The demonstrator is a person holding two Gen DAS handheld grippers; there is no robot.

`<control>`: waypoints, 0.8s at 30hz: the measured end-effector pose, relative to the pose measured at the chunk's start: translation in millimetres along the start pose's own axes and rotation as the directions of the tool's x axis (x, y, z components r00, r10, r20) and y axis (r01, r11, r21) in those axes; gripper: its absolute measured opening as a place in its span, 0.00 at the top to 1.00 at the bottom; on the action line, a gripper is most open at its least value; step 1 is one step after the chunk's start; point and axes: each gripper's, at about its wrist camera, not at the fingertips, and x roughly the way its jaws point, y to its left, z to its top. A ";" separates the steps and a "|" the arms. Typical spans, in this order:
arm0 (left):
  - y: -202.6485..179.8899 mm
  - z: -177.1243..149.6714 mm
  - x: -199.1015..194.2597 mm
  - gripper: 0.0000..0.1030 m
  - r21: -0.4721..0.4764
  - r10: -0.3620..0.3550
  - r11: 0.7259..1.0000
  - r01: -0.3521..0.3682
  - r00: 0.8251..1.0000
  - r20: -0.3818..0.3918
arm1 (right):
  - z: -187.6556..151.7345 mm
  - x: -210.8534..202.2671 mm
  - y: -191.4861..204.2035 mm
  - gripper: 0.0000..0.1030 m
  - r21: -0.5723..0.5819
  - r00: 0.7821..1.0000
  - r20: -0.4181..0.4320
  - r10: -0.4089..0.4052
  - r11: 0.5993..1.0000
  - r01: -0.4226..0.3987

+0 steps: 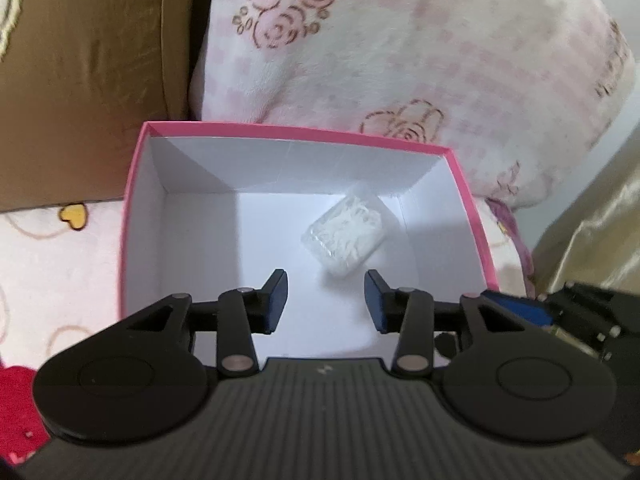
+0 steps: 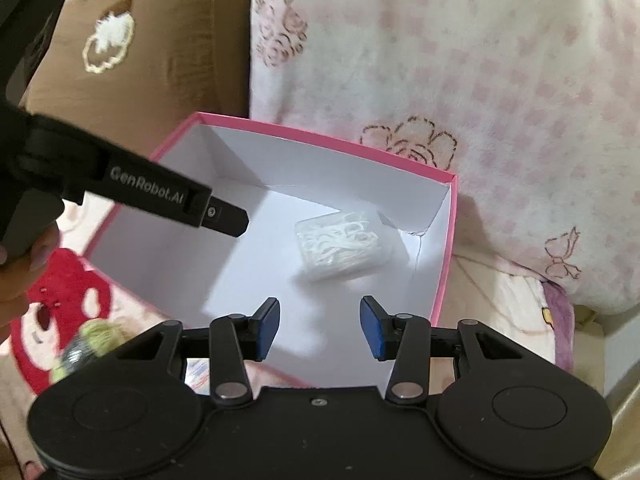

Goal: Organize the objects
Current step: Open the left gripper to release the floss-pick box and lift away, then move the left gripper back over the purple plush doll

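Note:
A pink box (image 1: 304, 133) with a white inside stands open on a bed. On its floor, toward the far right corner, lies a clear plastic case of white floss picks (image 1: 346, 236). My left gripper (image 1: 326, 300) hangs above the box's near side, open, with nothing between its blue pads. In the right wrist view the same box (image 2: 320, 140) and case (image 2: 340, 244) show. My right gripper (image 2: 320, 326) is over the near rim, also open and holding nothing. The left gripper's black body (image 2: 148, 192) reaches in from the left, held by a hand (image 2: 16, 280).
A brown cushion (image 1: 88, 60) and a pink floral blanket (image 1: 400, 40) rise behind the box. The sheet has a red cartoon print (image 2: 68, 292). A blurred green and clear object (image 2: 88, 344) lies left of my right gripper. Golden fabric (image 1: 592, 232) is at the right.

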 end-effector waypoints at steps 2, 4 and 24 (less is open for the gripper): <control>-6.0 -3.8 -7.1 0.60 0.013 0.002 1.000 -0.002 1.000 -0.005 | -1.0 -16.0 3.9 0.52 0.008 1.000 0.011 0.013 1.000 -0.013; -6.6 -7.5 -22.7 0.60 0.021 -0.004 1.000 0.004 1.000 -0.014 | -2.4 -25.2 9.5 0.52 0.003 1.000 0.019 0.017 1.000 -0.017; -44.0 -84.5 -131.4 0.29 0.203 0.018 0.979 -0.006 0.998 -0.056 | -52.3 -129.5 27.9 0.11 -0.033 0.992 0.118 0.043 0.999 -0.039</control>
